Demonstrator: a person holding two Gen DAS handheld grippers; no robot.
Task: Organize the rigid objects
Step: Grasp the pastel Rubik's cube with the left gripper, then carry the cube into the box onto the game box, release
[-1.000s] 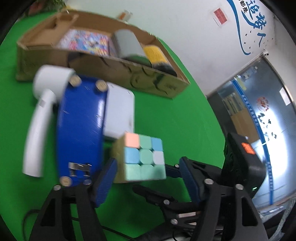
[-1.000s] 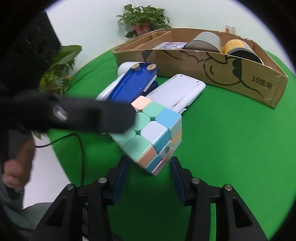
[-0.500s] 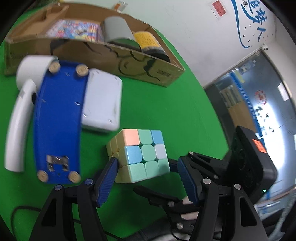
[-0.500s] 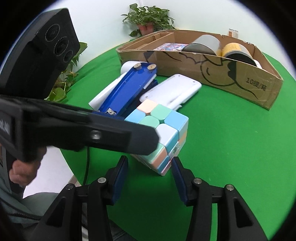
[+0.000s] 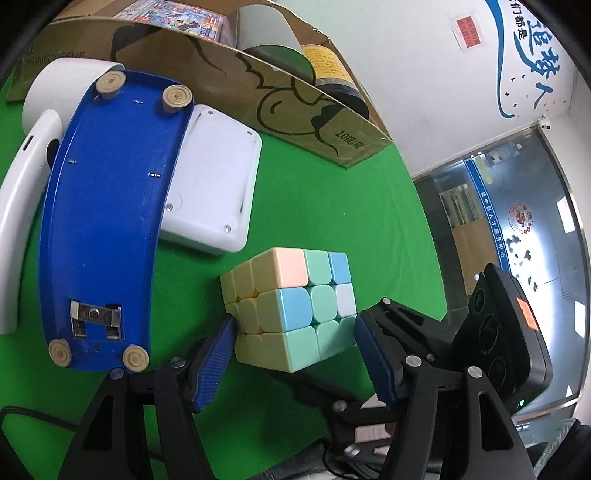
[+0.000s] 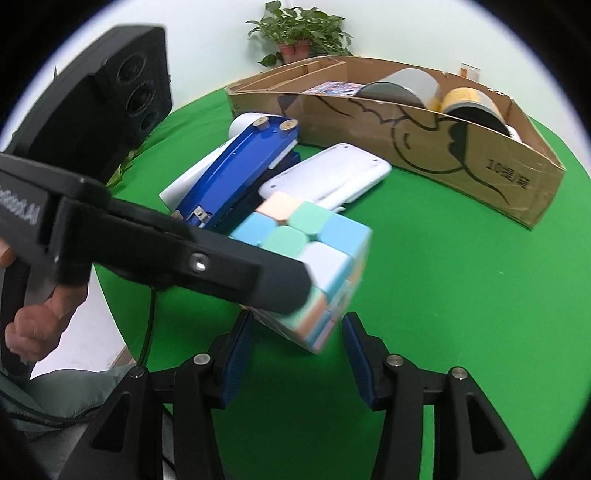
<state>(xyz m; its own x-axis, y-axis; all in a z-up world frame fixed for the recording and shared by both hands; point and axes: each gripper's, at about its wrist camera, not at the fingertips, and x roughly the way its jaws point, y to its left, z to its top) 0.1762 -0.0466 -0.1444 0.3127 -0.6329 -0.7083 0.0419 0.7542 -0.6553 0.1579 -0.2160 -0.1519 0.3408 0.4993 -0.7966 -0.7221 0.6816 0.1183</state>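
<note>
A pastel puzzle cube (image 5: 295, 306) sits on the green table, also in the right wrist view (image 6: 317, 266). My left gripper (image 5: 295, 354) is open, its blue pads either side of the cube's near edge, the left pad at or near the cube. My right gripper (image 6: 295, 354) is open and empty just short of the cube, with the left gripper's body crossing in front of it. A blue stapler (image 5: 107, 218) lies upside down beside a white device (image 5: 210, 184) and a white handheld unit (image 5: 22, 221). The cardboard box (image 5: 295, 122) stands behind them.
The box holds a colourful booklet (image 5: 177, 18), a grey roll (image 5: 266, 29) and a yellow-labelled can (image 5: 328, 66). A potted plant (image 6: 299, 33) stands beyond the box. A cable (image 6: 147, 332) hangs at the table's near edge. Bare green cloth (image 6: 443, 295) lies right of the cube.
My left gripper has moved in closer around the cube, which now sits between its pads. The right gripper has stayed just behind the cube, open.
</note>
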